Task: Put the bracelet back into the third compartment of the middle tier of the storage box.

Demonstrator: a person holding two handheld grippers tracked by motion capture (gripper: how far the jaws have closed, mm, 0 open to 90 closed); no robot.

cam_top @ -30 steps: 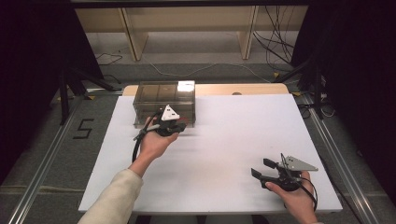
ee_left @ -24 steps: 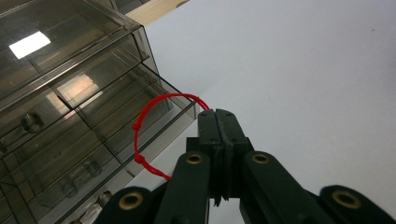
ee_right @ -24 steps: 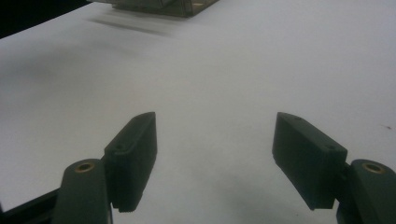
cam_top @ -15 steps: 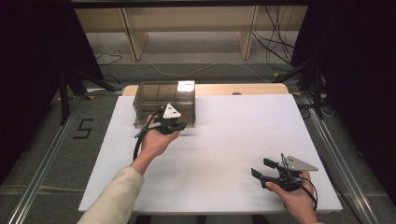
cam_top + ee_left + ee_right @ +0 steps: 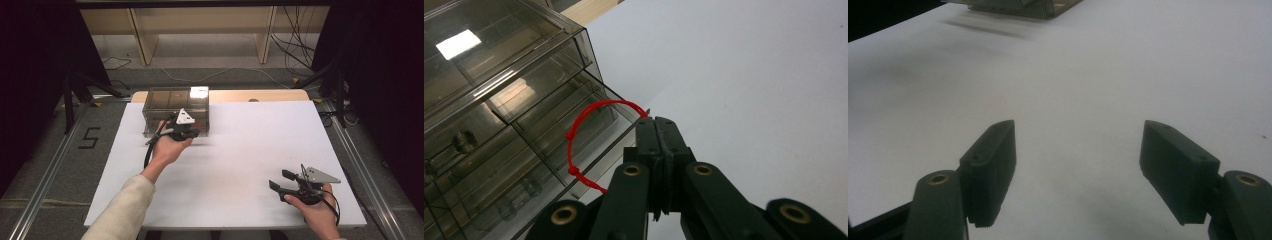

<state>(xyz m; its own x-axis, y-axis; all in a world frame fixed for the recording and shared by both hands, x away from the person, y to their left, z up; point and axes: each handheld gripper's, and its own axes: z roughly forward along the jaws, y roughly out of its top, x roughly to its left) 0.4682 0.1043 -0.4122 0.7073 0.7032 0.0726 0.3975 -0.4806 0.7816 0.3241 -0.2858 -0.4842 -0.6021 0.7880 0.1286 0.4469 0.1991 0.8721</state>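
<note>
Where the left gripper (image 5: pixel 186 131) reaches the front of the smoky clear drawer cabinet (image 5: pixel 176 101), clenched tight on a red string loop (image 5: pixel 583 141), jaws pressed flat together with the cord pinched at their tips. Loop arching away to the left of the jaws in the left gripper view, knotted low down, lying against the lower drawer fronts. Cabinet just ahead of and to the left of that gripper, touching distance from the tips, with drawer knobs faintly visible through the tinted plastic. White tabletop (image 5: pixel 250 145) bare to the gripper's right. Left hand (image 5: pixel 167 150) behind the gripper, cream sleeve (image 5: pixel 117 210) trailing back toward the near edge.

Right gripper (image 5: pixel 282 181) well apart from the left one, near the front right corner of the table, released, jaws spread wide with nothing between them but white surface. Cabinet far ahead of it, at the top edge of the right gripper view.
</note>
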